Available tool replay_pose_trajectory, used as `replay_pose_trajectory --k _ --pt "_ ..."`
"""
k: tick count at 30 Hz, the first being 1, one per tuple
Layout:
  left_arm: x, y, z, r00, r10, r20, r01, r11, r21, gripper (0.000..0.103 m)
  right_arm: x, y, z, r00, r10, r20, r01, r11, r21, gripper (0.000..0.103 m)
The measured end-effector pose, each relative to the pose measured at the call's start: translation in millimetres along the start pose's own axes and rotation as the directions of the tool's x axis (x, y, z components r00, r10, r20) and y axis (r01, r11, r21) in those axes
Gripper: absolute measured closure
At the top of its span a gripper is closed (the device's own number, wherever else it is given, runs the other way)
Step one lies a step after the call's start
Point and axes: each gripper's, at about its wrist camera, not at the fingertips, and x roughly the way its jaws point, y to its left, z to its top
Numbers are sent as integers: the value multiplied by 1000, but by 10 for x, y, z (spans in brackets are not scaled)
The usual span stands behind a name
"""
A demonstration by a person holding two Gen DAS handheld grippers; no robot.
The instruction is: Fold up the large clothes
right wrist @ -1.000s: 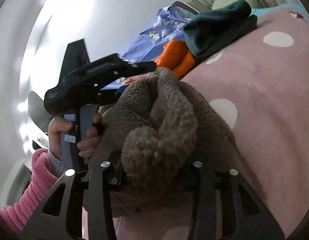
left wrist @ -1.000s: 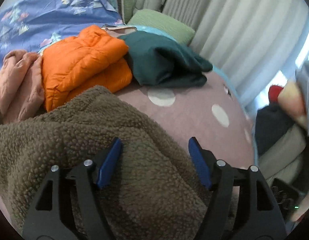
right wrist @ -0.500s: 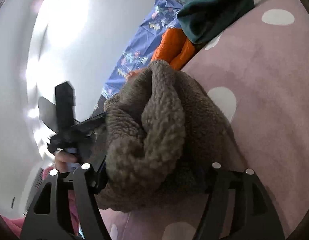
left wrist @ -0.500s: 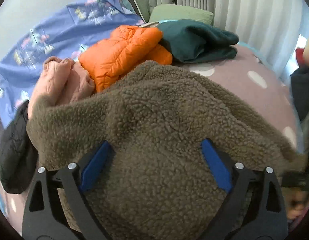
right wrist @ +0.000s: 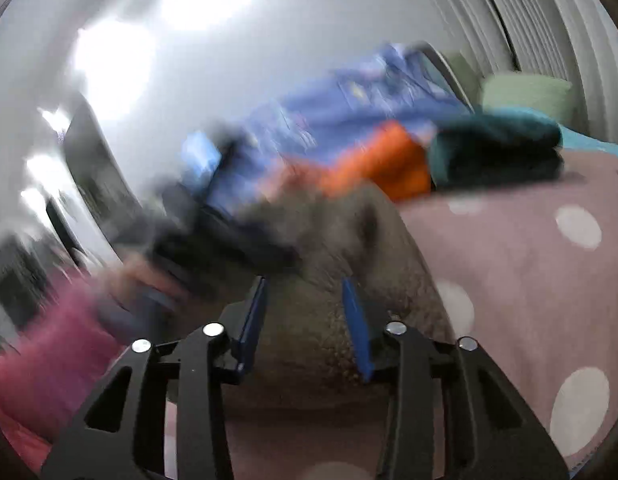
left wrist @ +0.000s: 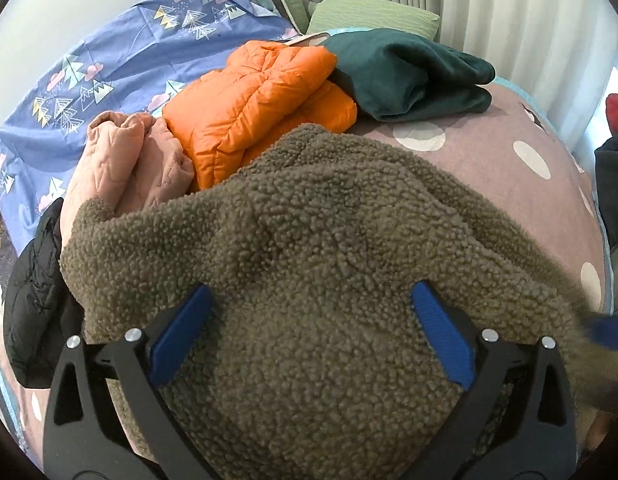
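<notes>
Spreading wide, the left gripper [left wrist: 309, 332] hangs over the brown fleece jacket [left wrist: 317, 240], jaws just opened, pads apart.
Jacket lies just beside the orange puffer [left wrist: 257, 104]; right gripper [right wrist: 305, 320] jaws, just narrowing, frame blurred fleece, contact unclear.

Background stuff: pink polka-dot bedspread [left wrist: 509, 152], blue tree-print sheet [left wrist: 121, 64] bunched by the wall, a green pillow [left wrist: 373, 14] up against the pale curtains [left wrist: 509, 8].

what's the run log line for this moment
item: brown fleece jacket on dotted bedspread | left tongs: open over fleece, just opening | right tongs: just closing, fleece between, grip unclear (blur)
</notes>
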Motion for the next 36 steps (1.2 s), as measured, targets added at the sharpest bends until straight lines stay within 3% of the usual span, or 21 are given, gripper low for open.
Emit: replay_pose_trajectory --k 5,11,19,36 --pt "103 -170 76 998 54 -24 -53 998 44 2 116 -318 -178 998 63 -23 -58 981 184 64" --pt "168 -106 114 999 14 -43 -13 1000 16 2 152 -335 -130 996 86 -41 -77 982 172 63" --pt "85 -153 53 999 46 -1 -46 998 30 2 238 -277 -9 994 76 -76 -62 983 173 61" --pt "39 -240 11 995 93 26 -95 993 73 2 248 -261 -9 996 45 -71 -34 988 147 60"
